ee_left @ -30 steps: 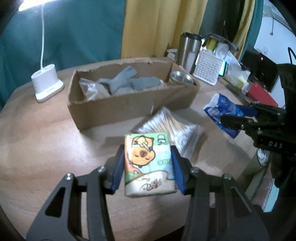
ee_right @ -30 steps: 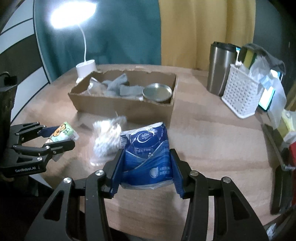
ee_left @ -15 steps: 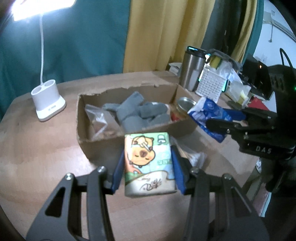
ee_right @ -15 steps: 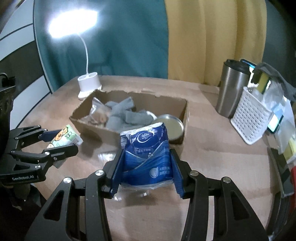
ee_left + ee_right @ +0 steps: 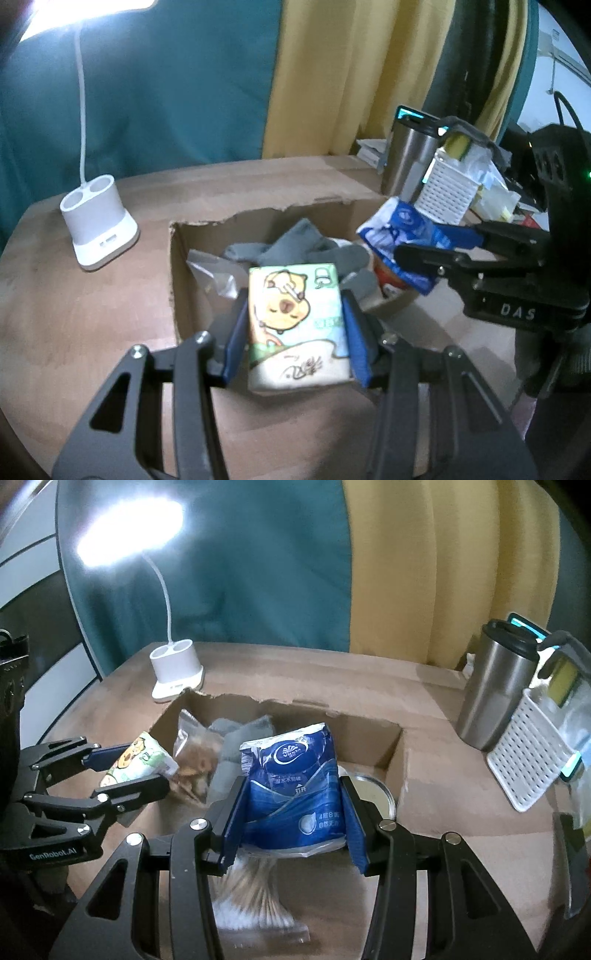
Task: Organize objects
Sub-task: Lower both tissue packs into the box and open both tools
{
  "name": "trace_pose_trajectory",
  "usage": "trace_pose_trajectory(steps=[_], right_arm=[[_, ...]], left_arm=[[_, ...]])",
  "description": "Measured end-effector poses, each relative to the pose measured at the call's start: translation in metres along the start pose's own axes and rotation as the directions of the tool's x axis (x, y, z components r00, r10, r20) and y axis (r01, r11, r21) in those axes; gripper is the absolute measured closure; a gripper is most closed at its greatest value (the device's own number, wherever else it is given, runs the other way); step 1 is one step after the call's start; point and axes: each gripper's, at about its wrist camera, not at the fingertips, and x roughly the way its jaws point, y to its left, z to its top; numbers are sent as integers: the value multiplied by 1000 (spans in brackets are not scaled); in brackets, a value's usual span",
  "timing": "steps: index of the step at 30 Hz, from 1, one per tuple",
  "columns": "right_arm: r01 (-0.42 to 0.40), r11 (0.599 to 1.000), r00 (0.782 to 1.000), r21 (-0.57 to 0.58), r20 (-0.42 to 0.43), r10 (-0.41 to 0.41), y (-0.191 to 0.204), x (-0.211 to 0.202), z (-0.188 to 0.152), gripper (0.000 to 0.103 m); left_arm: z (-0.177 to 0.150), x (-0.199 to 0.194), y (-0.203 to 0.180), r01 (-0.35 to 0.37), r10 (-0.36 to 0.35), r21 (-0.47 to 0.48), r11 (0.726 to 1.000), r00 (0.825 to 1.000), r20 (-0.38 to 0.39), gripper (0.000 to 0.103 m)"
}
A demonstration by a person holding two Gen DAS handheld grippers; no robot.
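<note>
My left gripper [image 5: 295, 332] is shut on a small tissue pack with a cartoon animal [image 5: 295, 317], held over the near edge of the open cardboard box [image 5: 177, 280]. My right gripper [image 5: 291, 816] is shut on a blue tissue pack [image 5: 295, 786], also above the box [image 5: 395, 771]. Each gripper shows in the other's view: the right gripper [image 5: 417, 251] with the blue pack [image 5: 399, 229], the left gripper [image 5: 129, 771] with the cartoon pack [image 5: 140, 760]. Inside the box lie grey socks [image 5: 295, 247], a clear bag [image 5: 195, 760] and a round tin [image 5: 369, 794].
A bag of cotton swabs [image 5: 255, 897] lies on the wooden table in front of the box. A white lamp base [image 5: 98, 225] stands left of the box. A steel tumbler [image 5: 495, 686] and a white perforated basket [image 5: 528, 757] stand at the right.
Both grippers have carried their tissue packs forward and a little up, from the near table and over the cotton swabs, to above the box. Neither grip has changed.
</note>
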Motion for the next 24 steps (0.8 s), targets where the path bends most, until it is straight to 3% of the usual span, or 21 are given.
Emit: trace_pose_trajectory(steps=[19,24], right_arm=[[-24,999,997,28,-66,26,-5,56,22,51],[-7,1000,998,20,-65,9,-4,58,21,42]], left_arm=[[19,54,14,4,-6,-28,1000,997,-73,54],[19,56,14,-5,3,-23,1000,996,-85,51]])
